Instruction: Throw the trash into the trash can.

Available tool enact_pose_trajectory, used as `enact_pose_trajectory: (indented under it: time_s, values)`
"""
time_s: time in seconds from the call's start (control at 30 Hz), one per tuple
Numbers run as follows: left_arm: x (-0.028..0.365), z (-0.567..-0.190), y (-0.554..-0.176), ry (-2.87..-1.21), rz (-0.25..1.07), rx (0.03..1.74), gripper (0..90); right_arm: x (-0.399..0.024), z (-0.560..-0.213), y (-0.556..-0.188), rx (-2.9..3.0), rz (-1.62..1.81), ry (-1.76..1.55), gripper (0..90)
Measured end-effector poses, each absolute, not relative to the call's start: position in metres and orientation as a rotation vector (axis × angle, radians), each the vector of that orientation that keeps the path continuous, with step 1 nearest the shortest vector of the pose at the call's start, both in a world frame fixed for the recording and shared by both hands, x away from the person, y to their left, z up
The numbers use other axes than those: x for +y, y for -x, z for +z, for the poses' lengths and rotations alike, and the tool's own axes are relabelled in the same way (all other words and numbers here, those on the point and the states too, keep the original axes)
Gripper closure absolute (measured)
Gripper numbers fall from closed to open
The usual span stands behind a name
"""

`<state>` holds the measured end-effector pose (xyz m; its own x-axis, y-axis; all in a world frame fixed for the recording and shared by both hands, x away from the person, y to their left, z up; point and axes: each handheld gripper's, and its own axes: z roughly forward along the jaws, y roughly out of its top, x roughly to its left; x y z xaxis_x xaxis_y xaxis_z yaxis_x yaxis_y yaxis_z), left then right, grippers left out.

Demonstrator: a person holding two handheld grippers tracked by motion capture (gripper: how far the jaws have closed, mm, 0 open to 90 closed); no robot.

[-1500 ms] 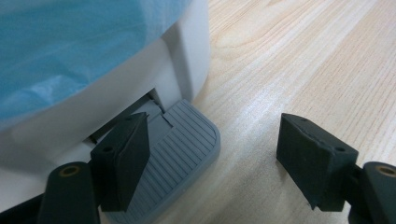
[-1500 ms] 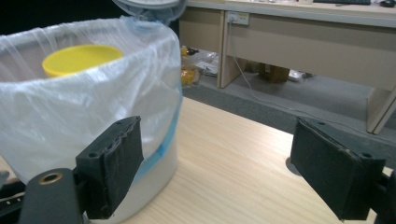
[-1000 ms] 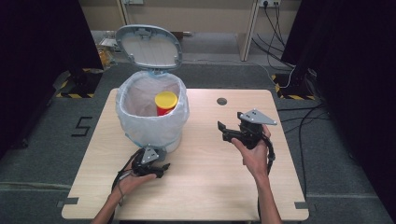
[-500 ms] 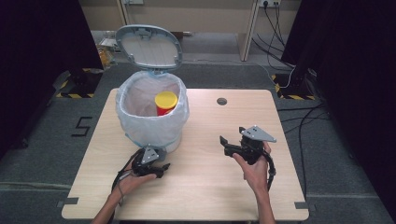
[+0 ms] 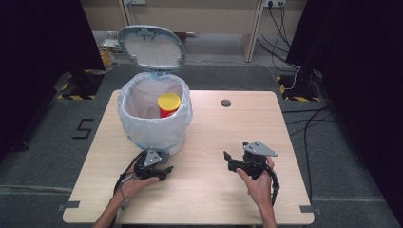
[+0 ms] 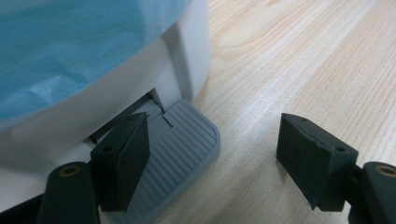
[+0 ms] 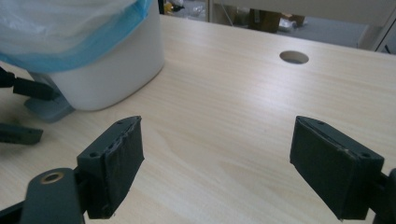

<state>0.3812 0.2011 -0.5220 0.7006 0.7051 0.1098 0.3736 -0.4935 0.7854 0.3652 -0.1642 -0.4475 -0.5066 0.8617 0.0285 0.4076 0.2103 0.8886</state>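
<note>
On the pale wooden worktop (image 5: 209,190), the white plastic pedal bin with a blue liner (image 5: 154,118) stands at ten o'clock, a yellow-lidded red canister (image 5: 168,104) inside it. The left hand-held gripper (image 5: 164,172) sits at the bin's six o'clock on its grey ribbed pedal (image 6: 180,149), and the right hand-held gripper (image 5: 229,160) lies at four o'clock.

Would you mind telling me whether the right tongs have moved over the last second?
Yes. In the high view the right tongs have come toward the table's near edge, farther from the round hole, jaws open and empty.

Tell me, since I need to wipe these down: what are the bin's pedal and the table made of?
The pedal looks like matte grey plastic, moulded with fine ribs. The table looks like pale wood or a wood-look laminate, with a visible grain and a soft sheen; which one is unclear.
</note>
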Motion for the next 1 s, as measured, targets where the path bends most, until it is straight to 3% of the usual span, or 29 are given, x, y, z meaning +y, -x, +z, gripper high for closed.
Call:
enact_pose_trajectory:
  time_s: [1.0]
  values:
    - [0.201, -0.522, -0.381, -2.133, 0.542, 0.82, 25.0, -0.169, -0.5, -0.342, 2.199, 0.993, -1.226, 17.1]
